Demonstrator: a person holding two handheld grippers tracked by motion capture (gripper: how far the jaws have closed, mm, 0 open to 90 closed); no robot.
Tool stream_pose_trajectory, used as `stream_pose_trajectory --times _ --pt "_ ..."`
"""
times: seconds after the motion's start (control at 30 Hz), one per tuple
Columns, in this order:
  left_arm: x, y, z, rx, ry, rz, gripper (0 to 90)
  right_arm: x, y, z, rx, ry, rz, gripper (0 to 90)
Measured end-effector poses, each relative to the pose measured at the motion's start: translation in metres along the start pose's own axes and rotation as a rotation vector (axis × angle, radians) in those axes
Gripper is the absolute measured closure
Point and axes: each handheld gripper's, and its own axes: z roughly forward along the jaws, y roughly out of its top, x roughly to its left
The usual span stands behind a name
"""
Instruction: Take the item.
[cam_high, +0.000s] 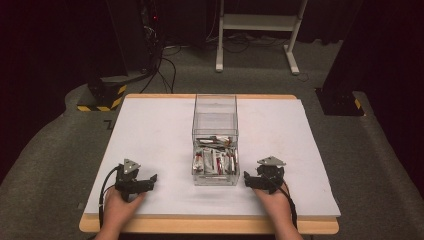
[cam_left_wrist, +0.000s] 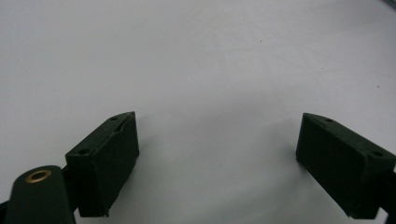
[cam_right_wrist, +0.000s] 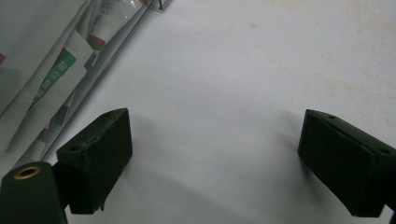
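A white surface (cam_high: 150, 130) on a wooden-edged table stands in a dark room with grey carpet. Near its front edge rest two grippers, one in each hand. The left gripper (cam_high: 145, 184) sits toward the front left corner, its fingers (cam_left_wrist: 109, 163) spread wide over bare white. The right gripper (cam_high: 252, 181) sits right of centre, fingers (cam_right_wrist: 100, 156) likewise apart and holding nothing. Between them, just beside the right gripper, stands one clear box (cam_high: 215, 135) holding packets (cam_high: 215, 161) with red and green print; their number is hard to make out. Beyond the far edge, a white frame (cam_high: 257, 22) is cut off at the top.
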Motion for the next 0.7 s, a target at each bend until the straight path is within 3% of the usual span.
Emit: stream_pose_trajectory --times 0.4,0.7 --pt "0.0 0.0 0.0 0.0 0.001 0.0 13.3 -0.006 0.001 -0.01 -0.042 0.021 -0.008 13.9" --pt "0.0 0.0 0.0 -0.001 0.001 0.0 13.3 -0.004 0.005 -0.02 -0.102 0.019 -0.015 14.5"
